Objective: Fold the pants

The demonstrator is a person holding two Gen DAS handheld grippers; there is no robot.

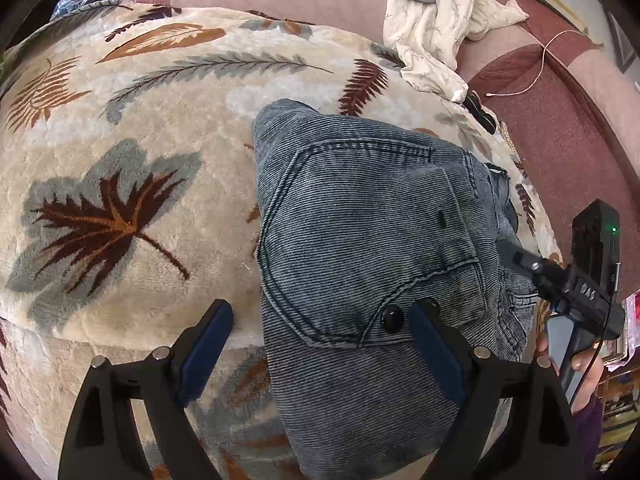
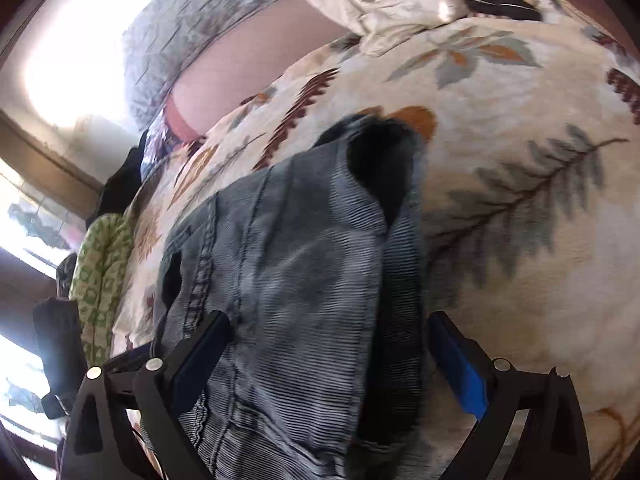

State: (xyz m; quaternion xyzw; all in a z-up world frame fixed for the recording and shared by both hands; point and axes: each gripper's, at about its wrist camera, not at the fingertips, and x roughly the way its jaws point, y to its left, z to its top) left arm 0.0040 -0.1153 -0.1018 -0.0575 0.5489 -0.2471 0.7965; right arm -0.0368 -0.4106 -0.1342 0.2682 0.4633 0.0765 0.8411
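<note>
Looking at left wrist view, L to R: fleece blanket (image 1: 132, 128) w/ leaf print is covering the bed, big grey/brown leaf motif at left. Left hand-held gripper (image 1: 320, 320) is hanging over it w/ jaws wide apart, nothing clamped; left blue pad is sitting over bare blanket, right pad over the pants' pocket area, just beside a dark button (image 1: 392, 319). Can't tell if the right pad is touching cloth. Pants (image 1: 360, 208), blue-grey denim, are lying bunched mid-blanket, back pocket facing up. Further right, right hand-held gripper (image 1: 508, 250) is reaching onto the pants' right edge, person's fingers (image 1: 586, 360) wrapping its handle. Cream crumpled cloth (image 1: 436, 28) is lying top right, thin cable (image 1: 536, 72) trailing beyond it over a maroon bedcover (image 1: 560, 140).

Right wrist view, L to R: bright window (image 2: 68, 72), green patterned cushion (image 2: 100, 276) at the blanket edge, then pants running up between the jaws. Jaws are standing wide, pads not pressing; denim is lying between them, closer to the left pad. Frame is blurring a bit. Blanket is filling the right side.
</note>
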